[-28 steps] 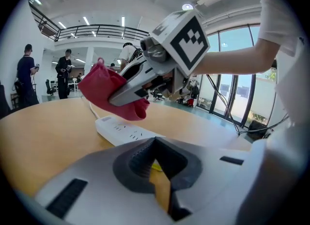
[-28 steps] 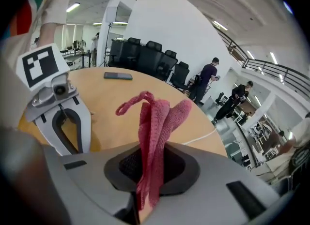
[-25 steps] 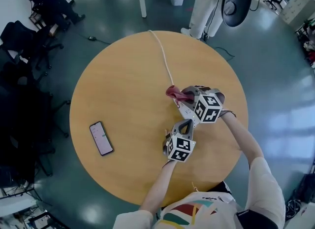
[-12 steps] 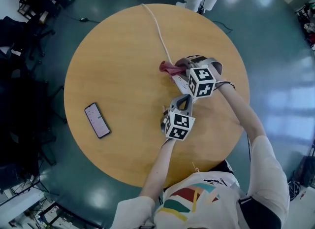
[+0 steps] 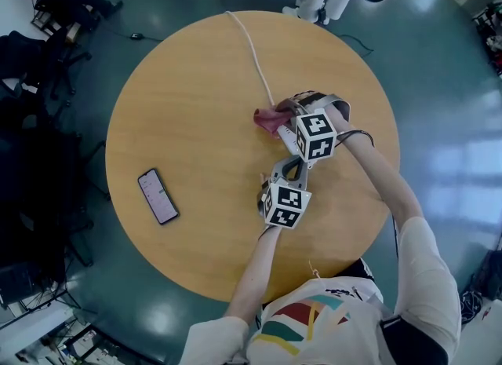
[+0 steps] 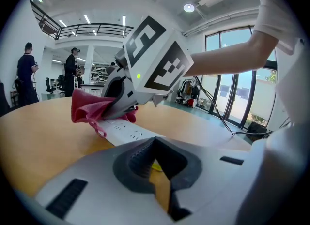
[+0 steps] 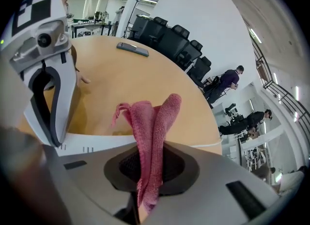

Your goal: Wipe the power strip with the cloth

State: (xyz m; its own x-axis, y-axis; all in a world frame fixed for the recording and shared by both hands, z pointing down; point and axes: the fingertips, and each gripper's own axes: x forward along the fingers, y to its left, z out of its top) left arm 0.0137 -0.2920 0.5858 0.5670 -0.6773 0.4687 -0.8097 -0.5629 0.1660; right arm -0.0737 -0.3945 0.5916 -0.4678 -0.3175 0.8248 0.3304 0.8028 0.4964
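Right gripper view: right gripper [image 7: 147,168] clamps the pink cloth [image 7: 154,122], ready to rub the power strip [image 7: 97,144].
Left gripper [image 6: 157,166]: jaws together, maybe holding the strip down.

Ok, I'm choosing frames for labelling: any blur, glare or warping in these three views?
Head view: sharp, the table evenly lit, pale window glare on the floor. Left gripper view: heavy fisheye, dark corners, bright windows, cloth and power strip crisp. Right gripper view: same warping, cloth sharp, far people small and soft.
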